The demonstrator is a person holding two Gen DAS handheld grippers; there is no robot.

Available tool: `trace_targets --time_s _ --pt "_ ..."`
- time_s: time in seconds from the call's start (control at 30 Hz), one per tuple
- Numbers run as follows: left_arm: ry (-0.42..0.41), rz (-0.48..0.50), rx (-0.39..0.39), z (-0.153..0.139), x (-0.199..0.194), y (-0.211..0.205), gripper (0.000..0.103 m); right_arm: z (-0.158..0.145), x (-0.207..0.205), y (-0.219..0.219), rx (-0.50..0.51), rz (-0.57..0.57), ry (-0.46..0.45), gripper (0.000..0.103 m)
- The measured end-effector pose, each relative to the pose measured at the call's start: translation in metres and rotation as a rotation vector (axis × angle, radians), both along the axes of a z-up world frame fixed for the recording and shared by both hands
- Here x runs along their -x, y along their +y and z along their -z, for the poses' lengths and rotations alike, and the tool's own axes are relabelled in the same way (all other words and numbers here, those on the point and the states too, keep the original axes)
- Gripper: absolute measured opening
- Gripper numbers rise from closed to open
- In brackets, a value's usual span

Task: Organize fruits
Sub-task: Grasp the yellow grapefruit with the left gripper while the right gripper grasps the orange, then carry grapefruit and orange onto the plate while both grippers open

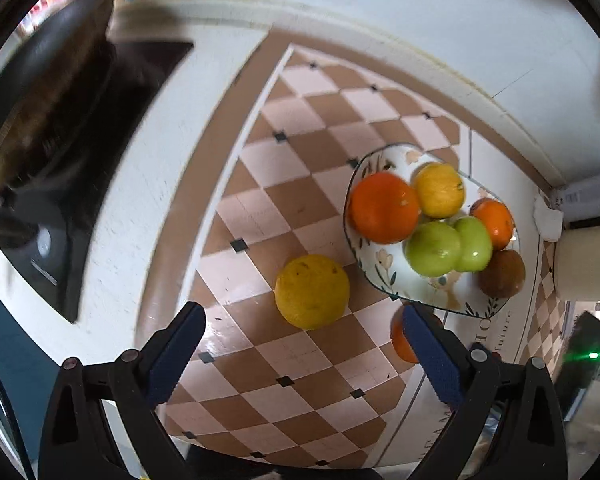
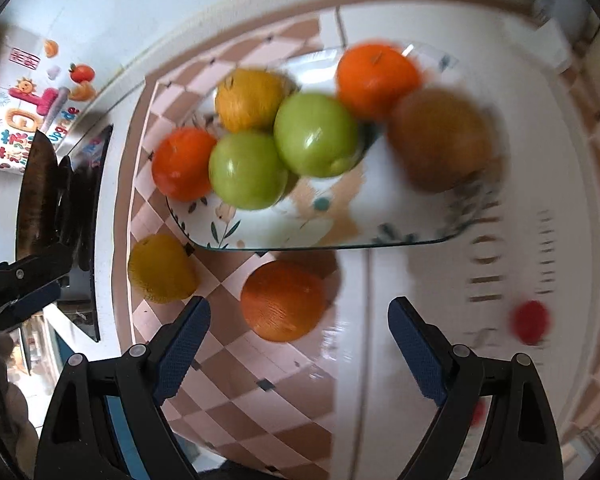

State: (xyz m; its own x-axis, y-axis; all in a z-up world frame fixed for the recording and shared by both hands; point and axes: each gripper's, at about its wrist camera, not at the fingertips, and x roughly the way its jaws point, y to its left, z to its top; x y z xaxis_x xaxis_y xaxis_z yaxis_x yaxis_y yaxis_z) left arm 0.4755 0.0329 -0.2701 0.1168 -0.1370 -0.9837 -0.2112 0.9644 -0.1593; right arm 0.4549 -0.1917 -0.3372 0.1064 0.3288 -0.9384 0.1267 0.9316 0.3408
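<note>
Bright, even light; right wrist view motion-blurred; glare on mat (image 2: 332,336); heavy fisheye edge distortion.

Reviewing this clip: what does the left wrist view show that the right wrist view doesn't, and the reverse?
Only the left wrist view shows the white cylinder at the right edge and a green light.

Only the right wrist view shows a small red object on the white surface, the colourful wall stickers in full, and the left hand-held gripper from outside.

Both show the floral plate holding six fruits, the yellow fruit and orange fruit off the plate, and the checkered mat.
</note>
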Motion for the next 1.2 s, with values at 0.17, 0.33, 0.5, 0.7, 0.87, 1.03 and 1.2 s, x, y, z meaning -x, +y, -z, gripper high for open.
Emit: trace_targets --time_s 0.17,0.33,0.5,0.7,0.87,1.03,1.2 --pt "0.093 0.051 0.008 0.036 -0.011 -0.009 0.101 0.029 -0.007 0.019 -0.047 -0.008 0.030 0.085" --pt "0.136 0.084 0.015 0.062 -0.016 -0.019 0.101 0.039 -0.006 0.026 -0.030 -0.016 0.011 0.059" --pt "0.125 0.153 0.005 0.077 -0.020 -0.035 0.101 0.037 0.006 0.015 -0.014 -0.014 0.033 0.059" --pt "0.090 0.228 -0.037 0.082 -0.016 -0.052 0.060 0.031 0.018 0.005 0.001 -0.002 0.048 0.059" --pt "0.100 0.280 -0.006 0.081 0.007 -0.069 0.060 0.026 0.027 -0.001 -0.003 -0.009 0.049 0.059" --pt "0.135 0.279 0.061 0.084 0.042 -0.081 0.060 0.022 0.040 -0.007 0.004 -0.022 0.049 0.059" --pt "0.128 0.269 0.054 0.089 0.052 -0.087 0.060 0.034 0.044 -0.012 -0.015 -0.004 0.097 0.060"
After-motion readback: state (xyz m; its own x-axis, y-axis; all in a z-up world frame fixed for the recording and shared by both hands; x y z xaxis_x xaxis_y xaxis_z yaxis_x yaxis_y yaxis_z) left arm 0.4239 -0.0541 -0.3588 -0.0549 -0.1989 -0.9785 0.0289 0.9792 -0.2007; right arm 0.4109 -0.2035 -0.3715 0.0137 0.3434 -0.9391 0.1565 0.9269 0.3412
